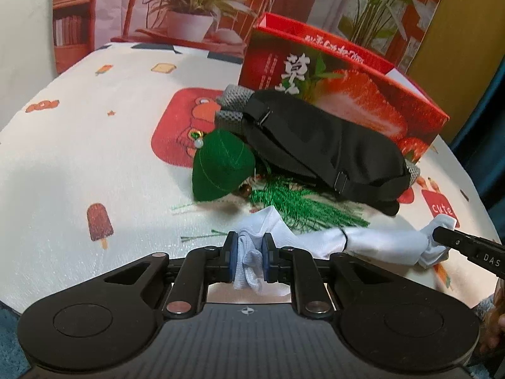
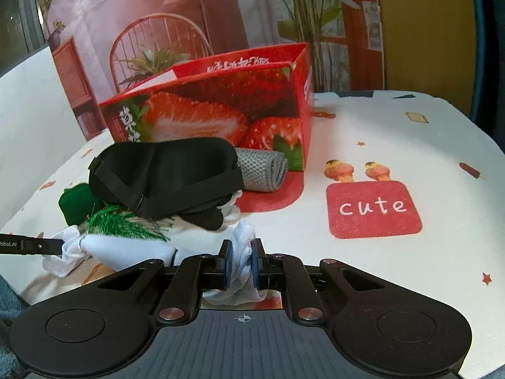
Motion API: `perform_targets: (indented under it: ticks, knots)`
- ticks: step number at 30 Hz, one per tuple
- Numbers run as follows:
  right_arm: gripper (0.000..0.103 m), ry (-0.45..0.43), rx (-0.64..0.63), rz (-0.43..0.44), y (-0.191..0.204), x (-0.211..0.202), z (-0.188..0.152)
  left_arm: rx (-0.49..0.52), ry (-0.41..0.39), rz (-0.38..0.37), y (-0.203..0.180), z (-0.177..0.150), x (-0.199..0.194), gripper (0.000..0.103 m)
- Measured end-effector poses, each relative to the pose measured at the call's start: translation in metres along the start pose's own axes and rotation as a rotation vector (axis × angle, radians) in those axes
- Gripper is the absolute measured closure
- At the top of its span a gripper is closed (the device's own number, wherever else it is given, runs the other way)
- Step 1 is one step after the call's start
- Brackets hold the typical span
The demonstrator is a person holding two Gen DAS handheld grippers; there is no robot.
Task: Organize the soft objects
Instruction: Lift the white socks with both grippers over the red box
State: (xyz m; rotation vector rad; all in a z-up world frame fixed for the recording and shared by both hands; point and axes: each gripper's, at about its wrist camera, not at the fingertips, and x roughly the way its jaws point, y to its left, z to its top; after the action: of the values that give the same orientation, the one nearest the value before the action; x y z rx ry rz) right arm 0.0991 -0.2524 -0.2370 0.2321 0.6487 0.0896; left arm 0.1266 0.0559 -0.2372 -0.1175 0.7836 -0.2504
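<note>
Holding the white cloth [image 1: 372,240] at both ends, the two tools have it stretched low over the bench [image 1: 94,145], in front of the pile of soft items. The left tool [image 1: 249,259] is clamped on one bunched end of the cloth, with fabric gathered between its blue pads [image 1: 232,257]. The right tool [image 2: 242,265] is likewise clamped on the opposite end, with folds of white fabric pressed between its pads.

Handling judgement: the cloth appears thin, light and limp. It will sag between the two grips and will not hold a shape. A dark band [image 1: 345,239] cinches it near the middle, so the gathered ends are the practical holding points. Expect the smooth weave to slip if tension rises unevenly.

Adjacent items: a black eye mask [image 1: 318,145] with straps lies on top of the pile, resting on a grey mesh roll [image 2: 262,170]. A green felt ornament [image 1: 222,165] with a green tassel [image 1: 300,205] lies beside it; the tassel threads spread over the cloth's upper edge and may drag with it. All appear light and compliant.

Container: a red strawberry-print box [image 2: 221,107] stands open-topped behind the pile, just beside the mesh roll. Its interior is visible only in part and no contents can be made out. It is the likely receptacle.
</note>
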Motion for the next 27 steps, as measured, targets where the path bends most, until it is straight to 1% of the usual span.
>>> perform_targets:
  ticks: [9, 21, 27]
  knots:
    - [0.093, -0.029, -0.007, 0.008, 0.002, -0.004, 0.002, -0.004, -0.04, 0.002, 0.001, 0.003, -0.01, 0.087]
    - [0.093, -0.04, -0.002, 0.013, 0.002, -0.007, 0.002, 0.0, -0.057, 0.001, 0.001, 0.004, -0.013, 0.087]
    - [0.093, -0.059, 0.008, 0.02, 0.0, -0.01, 0.007, 0.011, -0.085, -0.01, -0.001, 0.01, -0.023, 0.087]
